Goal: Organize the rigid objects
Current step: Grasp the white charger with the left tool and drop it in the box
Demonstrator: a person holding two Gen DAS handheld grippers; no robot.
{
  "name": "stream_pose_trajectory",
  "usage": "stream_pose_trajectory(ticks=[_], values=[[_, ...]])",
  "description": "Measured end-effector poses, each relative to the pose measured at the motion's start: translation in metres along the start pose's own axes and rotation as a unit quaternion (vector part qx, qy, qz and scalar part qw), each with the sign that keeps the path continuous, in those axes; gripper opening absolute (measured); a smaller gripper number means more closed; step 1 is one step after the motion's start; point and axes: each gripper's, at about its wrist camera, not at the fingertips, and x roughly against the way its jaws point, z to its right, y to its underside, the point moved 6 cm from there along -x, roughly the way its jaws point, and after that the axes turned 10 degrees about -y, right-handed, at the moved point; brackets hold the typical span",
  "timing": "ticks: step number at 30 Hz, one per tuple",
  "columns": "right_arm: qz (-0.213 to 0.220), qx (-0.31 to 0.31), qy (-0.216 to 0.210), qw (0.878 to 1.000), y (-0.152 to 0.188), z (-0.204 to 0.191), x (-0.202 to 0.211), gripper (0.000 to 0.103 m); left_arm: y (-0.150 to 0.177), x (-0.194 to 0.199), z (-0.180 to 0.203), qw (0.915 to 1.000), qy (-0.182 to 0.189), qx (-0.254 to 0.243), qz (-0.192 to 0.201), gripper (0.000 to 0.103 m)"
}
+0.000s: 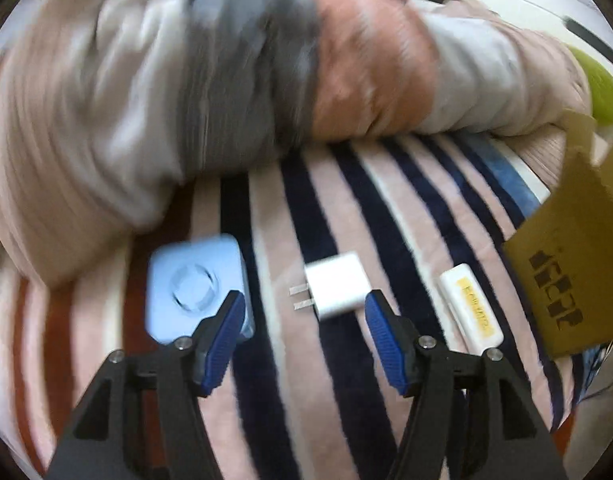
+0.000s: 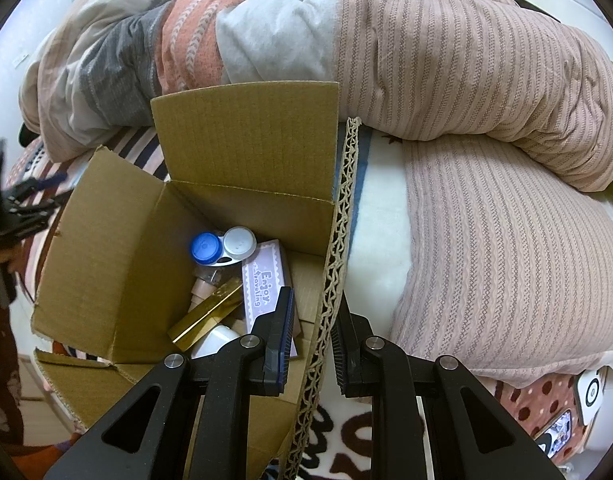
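Left wrist view only: left tongs [image 1: 302, 336] spread wide, gripping nothing, hovering over a striped fuzzy blanket [image 1: 346, 208] on the bed. Three hard items lie in a row on it: a light blue rounded-square case [image 1: 194, 284] with a circular emboss, partly behind the left blue ribbed pad; a white cube charger [image 1: 338, 286] with two metal prongs pointing left, sitting between the pads; a white oblong box [image 1: 470, 308] with a yellow label, just beside the cardboard box [image 1: 574, 280] at right. This view is motion-blurred; a bunched duvet [image 1: 166, 92] fills the background.

Right wrist view only: right tongs [image 2: 312, 344] narrowly parted, straddling the box's corrugated flap edge [image 2: 338, 248]; whether the pads press it cannot be told. The open cardboard box [image 2: 118, 256] holds a blue-and-white contact lens case [image 2: 222, 248], a shiny gold bar-shaped package [image 2: 206, 316], a lilac "Enjoy traveling" carton [image 2: 266, 280], and a white rounded thing [image 2: 216, 340], partly hidden. A ribbed pink duvet [image 2: 486, 200] lies right of the box. The left tool shows dark at the far left edge.
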Motion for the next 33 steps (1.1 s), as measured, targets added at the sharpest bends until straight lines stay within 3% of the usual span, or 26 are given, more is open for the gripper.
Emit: stream_pose_trajectory(ticks=[4,9,12,14,19,23,28,33], values=[[0.000,0.000,0.000,1.000,0.000,0.000,0.000,0.014,0.006,-0.024,0.013,0.9991,0.033,0.014,-0.020,0.059],[0.001,-0.003,-0.004,1.000,0.001,0.002,-0.001,0.014,-0.002,-0.051,0.031,0.9990,0.014,0.017,-0.038,0.064],[-0.001,-0.004,-0.005,1.000,0.002,0.003,-0.001,0.014,-0.008,-0.062,0.034,0.9986,-0.017,0.028,-0.041,0.064],[-0.002,-0.004,-0.005,1.000,0.002,0.003,-0.001,0.014,-0.010,-0.066,0.035,0.9978,-0.045,0.028,-0.040,0.048],[-0.002,-0.004,-0.006,1.000,0.002,0.004,0.000,0.014,-0.009,-0.062,0.037,0.9979,-0.056,-0.007,-0.031,0.046],[-0.001,-0.005,-0.008,1.000,0.002,0.004,0.000,0.014,-0.010,-0.039,0.038,0.9990,-0.043,-0.001,-0.011,0.046],[-0.001,-0.005,-0.008,1.000,0.002,0.004,0.001,0.014,-0.032,0.017,0.062,0.9979,-0.024,-0.029,0.053,0.046],[-0.001,-0.004,-0.007,1.000,0.002,0.004,0.001,0.014,-0.055,0.095,0.108,0.9899,0.032,-0.058,0.125,0.046]])
